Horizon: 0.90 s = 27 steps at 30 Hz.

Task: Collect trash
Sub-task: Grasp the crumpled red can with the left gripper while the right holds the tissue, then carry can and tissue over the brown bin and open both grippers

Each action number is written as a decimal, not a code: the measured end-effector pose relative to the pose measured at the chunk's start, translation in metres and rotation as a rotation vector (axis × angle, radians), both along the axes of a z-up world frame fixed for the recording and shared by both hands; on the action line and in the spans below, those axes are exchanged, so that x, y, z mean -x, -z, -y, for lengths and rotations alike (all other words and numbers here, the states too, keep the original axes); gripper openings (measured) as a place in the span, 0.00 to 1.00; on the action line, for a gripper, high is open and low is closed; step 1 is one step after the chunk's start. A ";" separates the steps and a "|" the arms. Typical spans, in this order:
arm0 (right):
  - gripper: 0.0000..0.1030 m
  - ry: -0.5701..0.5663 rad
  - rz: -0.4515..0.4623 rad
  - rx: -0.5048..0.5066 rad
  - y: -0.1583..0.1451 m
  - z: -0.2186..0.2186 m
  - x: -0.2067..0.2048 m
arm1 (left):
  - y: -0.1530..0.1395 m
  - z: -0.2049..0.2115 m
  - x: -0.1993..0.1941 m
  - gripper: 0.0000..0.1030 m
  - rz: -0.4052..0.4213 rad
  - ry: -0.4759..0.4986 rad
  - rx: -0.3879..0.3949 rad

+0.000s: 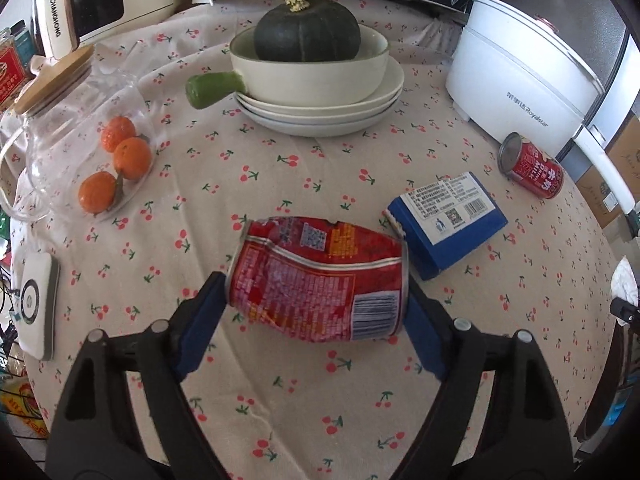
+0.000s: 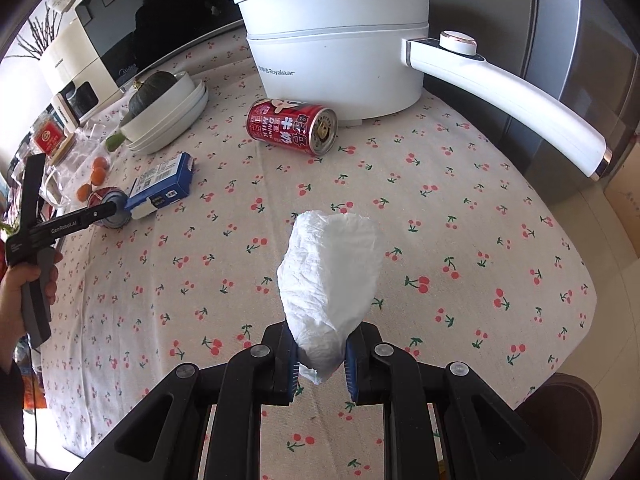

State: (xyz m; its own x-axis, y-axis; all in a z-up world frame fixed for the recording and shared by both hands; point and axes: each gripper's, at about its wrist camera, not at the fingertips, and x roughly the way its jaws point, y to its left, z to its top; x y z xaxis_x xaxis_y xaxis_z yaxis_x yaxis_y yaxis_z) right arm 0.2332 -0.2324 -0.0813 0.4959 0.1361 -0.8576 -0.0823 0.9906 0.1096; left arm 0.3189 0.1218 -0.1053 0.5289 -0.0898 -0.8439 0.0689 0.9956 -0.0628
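The left hand-held gripper [image 1: 316, 300] points down at the cherry-print worktop [image 1: 280, 168] with a dented red can [image 1: 320, 280] lying on its side between its blue pads [image 1: 200, 328]. The pads sit at both ends of the can; the left pad touches the can's end, and the right one is right against the rim, so the can looks gripped end to end. Just beyond the can, up and to the right of this hand-held gripper, lies a blue carton [image 1: 448, 220] flat on the cloth. Farther right, near a white electric pot [image 1: 520, 80], a second red can [image 1: 532, 166] lies on its side. Straight ahead stands a stack of white dishes [image 1: 320, 96] with a dark green squash [image 1: 306, 28] in the top bowl. To the left, oranges [image 1: 120, 160] sit in a clear glass jar [image 1: 68, 136].

The right hand-held gripper [image 2: 322, 360] is closed on a crumpled white tissue [image 2: 328, 280], which sticks up and forward from the pads, above the cloth. Ahead of it the second red can lies just in front of the white pot. Far to its left, a person's hand [image 2: 24, 284] holds the other tool, whose tip reaches the dented can beside the blue carton.
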 end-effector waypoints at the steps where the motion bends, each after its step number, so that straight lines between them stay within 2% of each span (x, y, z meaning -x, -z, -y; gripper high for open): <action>1: 0.18 0.000 0.006 -0.004 -0.004 -0.001 0.004 | -0.003 -0.001 0.008 0.82 0.000 -0.005 0.009; 7: 0.18 -0.007 0.035 -0.007 -0.028 -0.008 0.038 | -0.027 -0.002 0.069 0.82 0.001 -0.037 0.052; 14: 0.19 -0.008 0.065 -0.020 -0.055 -0.013 0.088 | -0.050 0.019 0.132 0.82 0.019 -0.015 0.091; 19: 0.19 0.013 0.056 -0.024 -0.060 -0.007 0.125 | -0.058 0.043 0.163 0.82 0.022 0.021 0.130; 23: 0.19 0.045 0.058 -0.057 -0.057 0.007 0.148 | -0.058 0.067 0.179 0.82 0.020 0.061 0.124; 27: 0.19 0.090 0.005 -0.102 -0.045 0.026 0.162 | -0.056 0.092 0.184 0.82 0.003 0.119 0.132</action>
State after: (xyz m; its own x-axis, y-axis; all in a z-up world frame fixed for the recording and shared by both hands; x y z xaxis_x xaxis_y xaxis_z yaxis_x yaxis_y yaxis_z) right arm 0.0714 -0.2580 -0.0358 0.5144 0.1772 -0.8390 0.0052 0.9778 0.2096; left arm 0.1348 0.0293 -0.0490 0.5105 -0.2616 -0.8191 0.1863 0.9636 -0.1917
